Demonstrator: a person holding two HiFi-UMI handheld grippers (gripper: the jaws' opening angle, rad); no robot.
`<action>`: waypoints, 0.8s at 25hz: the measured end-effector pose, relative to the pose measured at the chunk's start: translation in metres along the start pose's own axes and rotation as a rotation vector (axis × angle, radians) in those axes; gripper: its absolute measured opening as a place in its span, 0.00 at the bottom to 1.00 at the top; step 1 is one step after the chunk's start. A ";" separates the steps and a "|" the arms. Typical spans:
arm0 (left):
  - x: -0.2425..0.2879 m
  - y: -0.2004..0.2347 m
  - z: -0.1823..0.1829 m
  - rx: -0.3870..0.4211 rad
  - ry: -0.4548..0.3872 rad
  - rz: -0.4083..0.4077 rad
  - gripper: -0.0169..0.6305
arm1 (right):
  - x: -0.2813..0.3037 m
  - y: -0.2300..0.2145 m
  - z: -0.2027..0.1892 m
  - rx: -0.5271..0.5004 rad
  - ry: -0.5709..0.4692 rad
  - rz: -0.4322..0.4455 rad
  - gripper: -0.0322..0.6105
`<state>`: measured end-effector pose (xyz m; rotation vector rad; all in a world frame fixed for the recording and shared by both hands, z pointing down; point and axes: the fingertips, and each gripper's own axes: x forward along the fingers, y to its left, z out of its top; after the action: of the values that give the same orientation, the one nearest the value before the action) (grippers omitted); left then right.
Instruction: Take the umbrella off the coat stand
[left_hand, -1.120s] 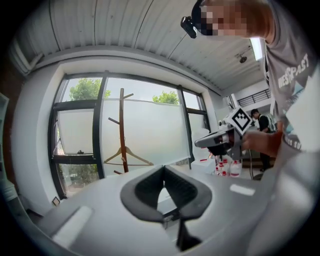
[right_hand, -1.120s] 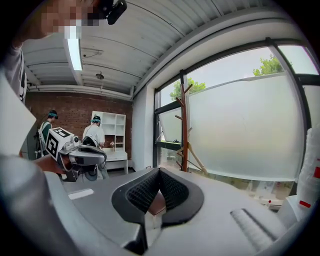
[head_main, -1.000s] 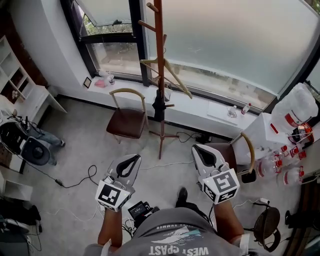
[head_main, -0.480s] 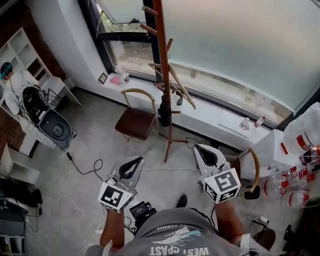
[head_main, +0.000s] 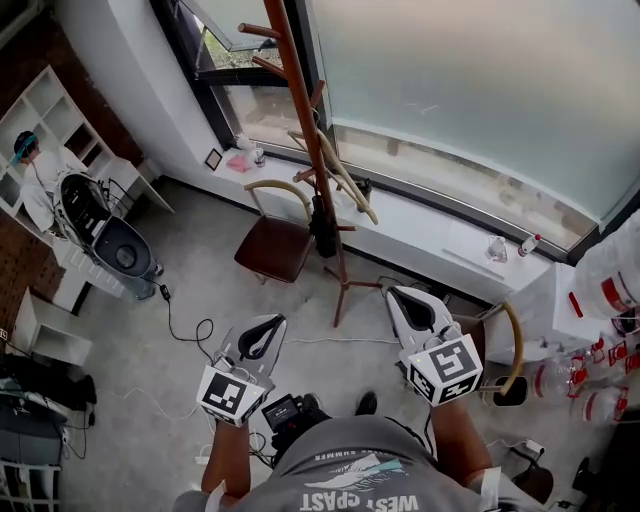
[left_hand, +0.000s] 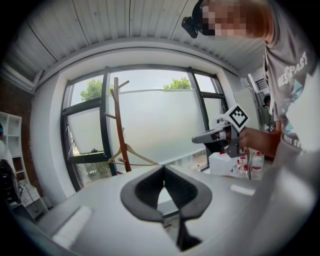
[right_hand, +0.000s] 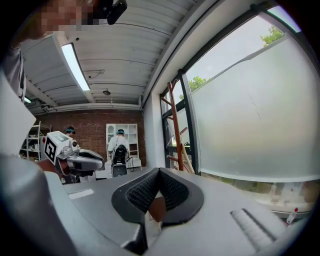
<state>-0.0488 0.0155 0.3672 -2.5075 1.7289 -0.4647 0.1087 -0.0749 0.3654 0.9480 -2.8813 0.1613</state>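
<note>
- The coat stand (head_main: 300, 110) stood on the floor in front of the window sill, with a brown chair (head_main: 272, 247) just beside it on its left.
- The umbrella (head_main: 323, 222) hung low against the stand's pole as a dark, folded bundle. It sat below the wooden clothes hanger (head_main: 345, 180) and well above the stand's feet.
- Whether it hung by a strap or by its handle was too small to tell.
- The left gripper (head_main: 272, 322) had its jaws closed tip to tip with nothing between them. It was held out toward the stand, well apart from it.
- The right gripper (head_main: 396, 297) was likewise closed and empty, level with the left one and no nearer the umbrella.
- The task looked barely begun: the approach was in hand and the umbrella untouched.
- The umbrella would probably be light, with soft, slippery fabric wrapped over a stiff shaft. It would be free to swing on its peg if nudged.
- A pinch on loose fabric alone might slide, so a grip across the firm bundle near its upper end, or on the handle, seemed safer.
- It would likely need lifting up and off the peg rather than a straight pull, which could rock the stand or knock the hanger.
</note>
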 end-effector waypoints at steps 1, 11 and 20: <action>0.005 0.000 0.001 0.003 0.008 0.001 0.03 | -0.001 -0.004 -0.002 0.005 0.000 -0.002 0.05; 0.074 -0.007 0.015 0.015 -0.007 -0.121 0.03 | -0.001 -0.044 -0.011 0.050 0.006 -0.071 0.05; 0.123 0.018 0.020 0.005 -0.042 -0.218 0.03 | 0.021 -0.063 -0.006 0.045 0.026 -0.157 0.05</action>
<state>-0.0191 -0.1071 0.3705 -2.6944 1.4445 -0.4244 0.1298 -0.1373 0.3782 1.1653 -2.7763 0.2240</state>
